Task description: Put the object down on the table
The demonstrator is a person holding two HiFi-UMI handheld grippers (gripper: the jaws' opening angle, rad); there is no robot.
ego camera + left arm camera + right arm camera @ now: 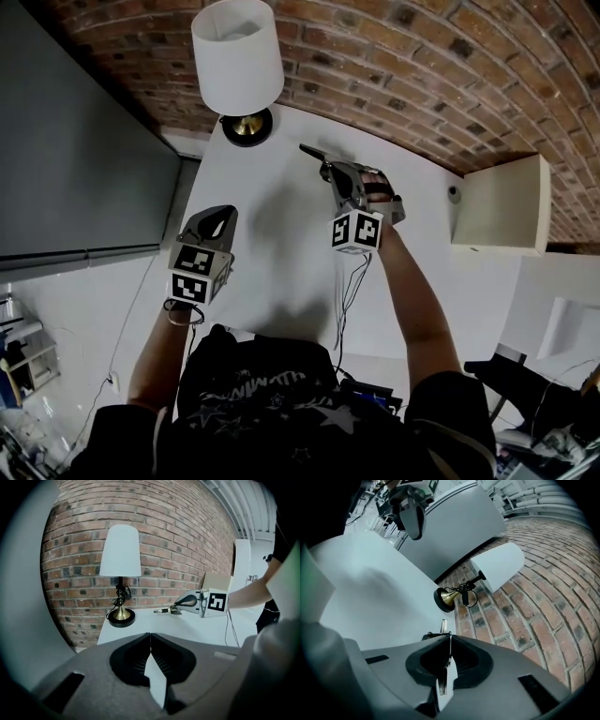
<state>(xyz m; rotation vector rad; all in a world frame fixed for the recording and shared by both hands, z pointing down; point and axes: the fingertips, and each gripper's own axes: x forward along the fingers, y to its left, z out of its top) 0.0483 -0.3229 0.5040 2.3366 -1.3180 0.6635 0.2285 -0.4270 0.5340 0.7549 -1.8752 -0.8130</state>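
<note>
Right tongs (449, 635) clamped on thin metal tool (443, 626), held low over white counter (272, 253), contact unclear, lamp (238, 66) near. Left tongs (150, 635) together, nothing between them, well apart from the tool.

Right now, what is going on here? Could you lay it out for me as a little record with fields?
Setting: white table against a brick wall
On the table: lamp with a white shade and brass base
Left gripper: jaws shut, nothing in them
Right gripper: jaws shut on a thin metal tool
Tool position: held over the table, tip towards the lamp; whether it touches the table can't be told
Task status: tool not yet released
</note>
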